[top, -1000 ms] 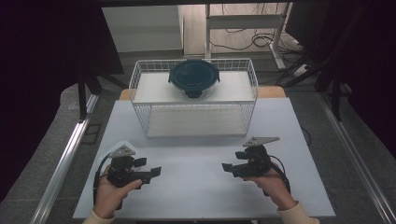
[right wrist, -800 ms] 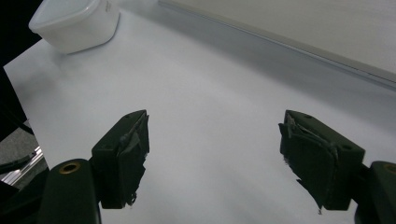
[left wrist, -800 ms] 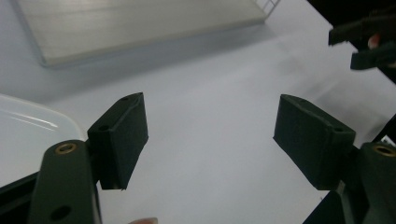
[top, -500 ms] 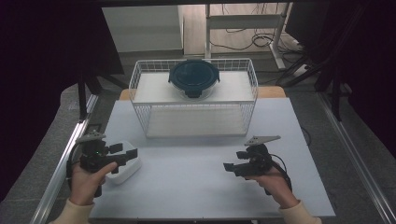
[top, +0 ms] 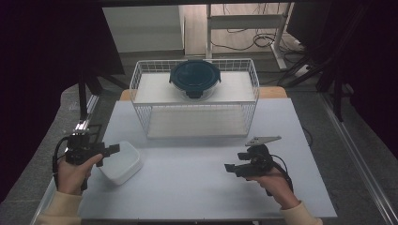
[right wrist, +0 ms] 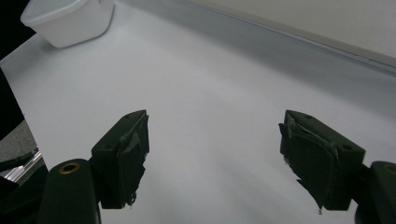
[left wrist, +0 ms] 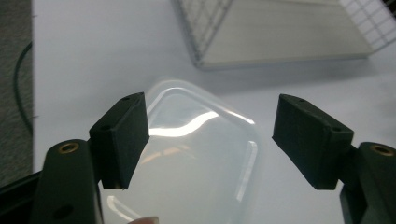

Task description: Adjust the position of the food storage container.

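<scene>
A wire basket point(top: 195, 105) stands at the far middle of the table point(top: 202, 187), and a lidded bowl point(top: 194, 78) rests on top of it. A tub point(top: 121, 161) sits on the table near its left edge, in front of the basket. The left gripper point(top: 110, 150) hangs just beside the tub's left rim. The right gripper point(top: 232, 168) is over the table's near right, well apart from the tub.

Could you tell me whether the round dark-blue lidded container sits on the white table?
No, the round dark-blue lidded container rests atop the white wire basket.
</scene>
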Available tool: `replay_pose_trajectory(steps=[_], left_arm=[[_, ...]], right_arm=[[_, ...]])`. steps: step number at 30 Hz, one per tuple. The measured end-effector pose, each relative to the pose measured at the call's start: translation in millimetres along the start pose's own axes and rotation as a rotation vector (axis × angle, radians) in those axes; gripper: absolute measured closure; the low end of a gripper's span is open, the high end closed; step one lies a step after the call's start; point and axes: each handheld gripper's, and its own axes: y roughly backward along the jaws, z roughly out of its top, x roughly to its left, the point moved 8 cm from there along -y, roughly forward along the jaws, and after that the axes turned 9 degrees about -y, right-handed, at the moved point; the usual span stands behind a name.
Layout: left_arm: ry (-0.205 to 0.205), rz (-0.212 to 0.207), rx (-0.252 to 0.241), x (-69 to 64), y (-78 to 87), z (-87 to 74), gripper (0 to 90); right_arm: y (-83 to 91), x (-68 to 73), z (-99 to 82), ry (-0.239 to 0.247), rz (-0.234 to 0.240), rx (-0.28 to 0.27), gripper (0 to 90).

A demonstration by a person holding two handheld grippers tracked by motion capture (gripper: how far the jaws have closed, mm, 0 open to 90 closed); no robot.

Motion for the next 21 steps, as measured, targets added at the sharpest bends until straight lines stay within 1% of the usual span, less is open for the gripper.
replay_pose_trajectory(steps=[2, 6, 10, 14, 16, 18, 19, 20, 21], left_arm=[[0.014, 0.016, 0.013, 9.5, -3.2, -2.1, 27.4], [0.039, 0.043, 0.021, 23.7, -7.0, -3.8, 29.1], [0.048, 0.067, 0.045, 37.1, -8.0, -6.6, 29.7], [0.058, 0.074, 0.038, 46.6, -4.7, -7.3, 32.6], [0.062, 0.082, 0.053, 52.2, -5.4, -10.4, 37.5], [0.058, 0.085, 0.066, 55.5, -6.4, -13.7, 48.3], [0.057, 0.089, 0.072, 57.1, -6.9, -15.7, 48.3], [0.054, 0.093, 0.076, 59.4, -6.9, -18.2, 51.3], [0.057, 0.096, 0.078, 61.7, -7.2, -20.5, 56.3]], right_arm=[[-1.2, -0.7, -0.8, -0.003, 0.001, 0.002, 23.4], [-2.7, -1.8, -1.3, -0.002, 0.000, 0.007, 23.4], [-0.4, -2.7, -0.4, -0.005, 0.000, 0.000, 23.4], [-0.2, -4.6, 0.6, -0.014, -0.006, -0.005, 23.4], [-1.8, -4.6, 0.1, -0.013, -0.008, -0.002, 23.4], [-4.1, -3.2, -0.9, -0.010, -0.009, 0.006, 23.3], [-4.1, -3.2, -0.9, -0.010, -0.009, 0.006, 23.3], [-4.6, -2.5, -1.1, -0.011, -0.008, 0.007, 23.2], [-5.1, -2.0, -1.3, -0.011, -0.009, 0.008, 23.2]])
